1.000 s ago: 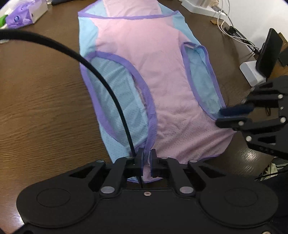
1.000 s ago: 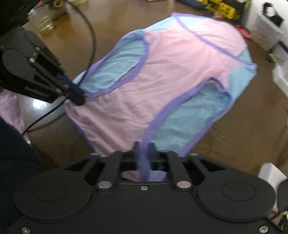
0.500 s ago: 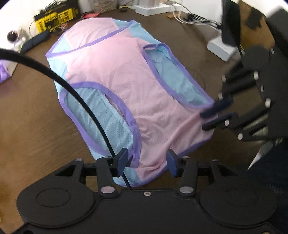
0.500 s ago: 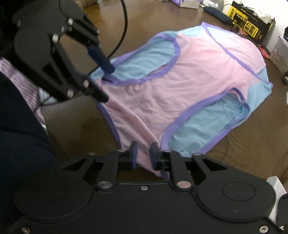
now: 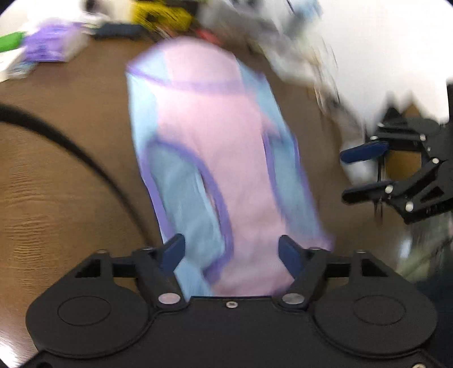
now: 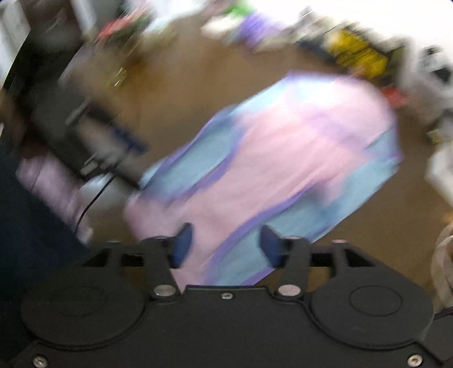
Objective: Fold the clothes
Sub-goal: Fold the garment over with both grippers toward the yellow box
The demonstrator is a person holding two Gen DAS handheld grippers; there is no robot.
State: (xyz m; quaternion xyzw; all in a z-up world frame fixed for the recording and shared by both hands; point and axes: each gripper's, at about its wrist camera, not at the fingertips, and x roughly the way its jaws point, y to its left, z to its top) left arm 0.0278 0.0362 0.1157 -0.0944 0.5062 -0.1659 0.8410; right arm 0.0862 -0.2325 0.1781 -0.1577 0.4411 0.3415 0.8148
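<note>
A pink and light-blue sleeveless top with purple trim lies flat on the brown wooden table; it also shows in the right wrist view. My left gripper is open above the top's near edge, holding nothing. My right gripper is open over the near edge on its side, holding nothing; it also shows at the right of the left wrist view. Both views are blurred by motion.
A black cable crosses the table on the left. A purple tissue pack and a yellow box sit at the far edge. White items and cables lie at the far right.
Both grippers were shut on the top's near edge a second ago. They let go, opened wide and are now swinging, with the top left lying flat.
</note>
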